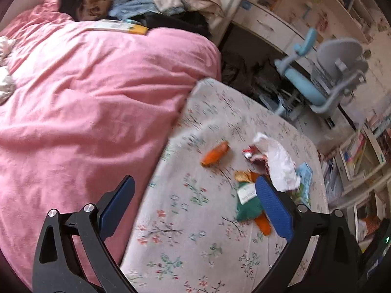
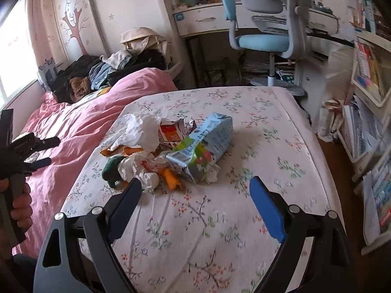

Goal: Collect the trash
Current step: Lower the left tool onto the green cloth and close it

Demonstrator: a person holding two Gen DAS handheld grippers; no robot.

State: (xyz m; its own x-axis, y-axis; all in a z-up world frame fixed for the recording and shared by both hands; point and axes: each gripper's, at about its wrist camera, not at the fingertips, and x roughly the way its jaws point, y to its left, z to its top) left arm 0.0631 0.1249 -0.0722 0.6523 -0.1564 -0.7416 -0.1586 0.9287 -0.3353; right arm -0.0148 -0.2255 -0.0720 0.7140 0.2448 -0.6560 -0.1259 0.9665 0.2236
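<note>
Trash pile (image 2: 168, 151) on bed, both grippers angled down, empty

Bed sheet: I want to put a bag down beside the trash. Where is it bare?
The flowered sheet is bare between the trash pile and the right gripper, and also right of the blue carton toward the mattress edge. It is crowded at the pile; the pink blanket borders the left.

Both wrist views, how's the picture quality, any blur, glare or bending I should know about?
Left wrist view: motion blur smears the trash pile and floral sheet; fisheye bends the desk edge. Right wrist view: sharper on the blue carton, though the window is blown out white, and the corners darken.
</note>
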